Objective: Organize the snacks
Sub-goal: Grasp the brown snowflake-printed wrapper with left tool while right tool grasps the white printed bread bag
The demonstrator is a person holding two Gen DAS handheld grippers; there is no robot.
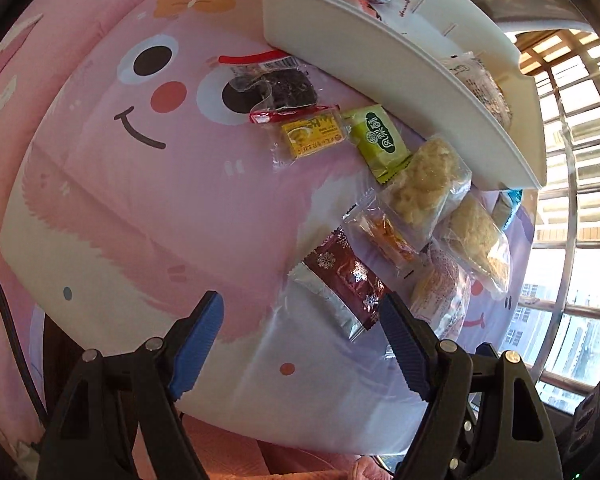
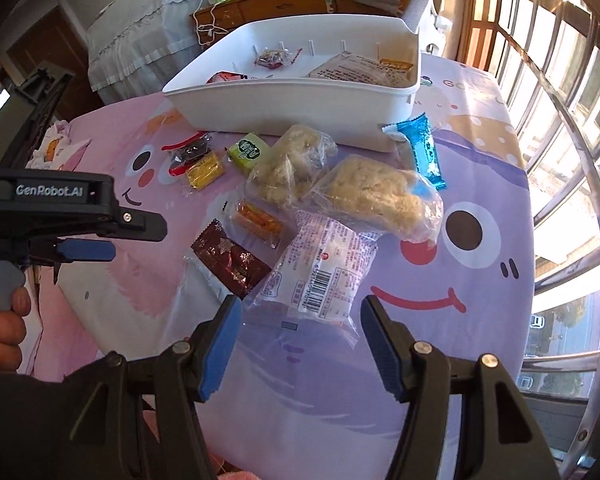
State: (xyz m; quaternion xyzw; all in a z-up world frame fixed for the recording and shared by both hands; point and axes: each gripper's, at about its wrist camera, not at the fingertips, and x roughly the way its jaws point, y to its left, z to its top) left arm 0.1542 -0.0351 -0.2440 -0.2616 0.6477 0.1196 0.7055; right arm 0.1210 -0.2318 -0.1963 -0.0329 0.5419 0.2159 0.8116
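The left gripper (image 1: 302, 322) hangs with its blue-padded jaws apart and nothing between them, just above the dark red snowflake packet (image 1: 342, 276) with silver ends. The right gripper (image 2: 300, 322) also stands with its jaws apart and empty, over the near end of the clear bag with a barcode (image 2: 324, 264).

All the loose snacks lie on the cartoon-printed cloth (image 2: 460, 240) in front of the white bin (image 2: 284, 110), which sits toward the cloth's far edge. Both views show the dark snack in clear wrap (image 1: 288, 88), the yellow packet (image 1: 314, 136), the green packet (image 1: 378, 142), two clear bags of pale crumbly pieces (image 1: 424, 178) (image 1: 478, 240) and the orange snack in clear wrap (image 1: 384, 230).

Only the right wrist view gives the blue wrapper (image 2: 422, 150) in full, leaning at the bin's right corner; the left wrist view shows just a sliver of it behind the bin. The right wrist view also takes in the left tool's body, marked "GenRobot.AI" (image 2: 52, 190), with a hand (image 2: 2, 320) on its grip, plus a wooden cabinet (image 2: 300, 0) beyond. The left wrist view alone shows the pink face's black eye (image 1: 152, 60) and smile.

Inside the bin lie a small wrapped candy (image 2: 270, 58), a red-and-pink packet (image 2: 226, 77) and a large printed bag (image 2: 360, 68). The green packet's characters are too small to read.
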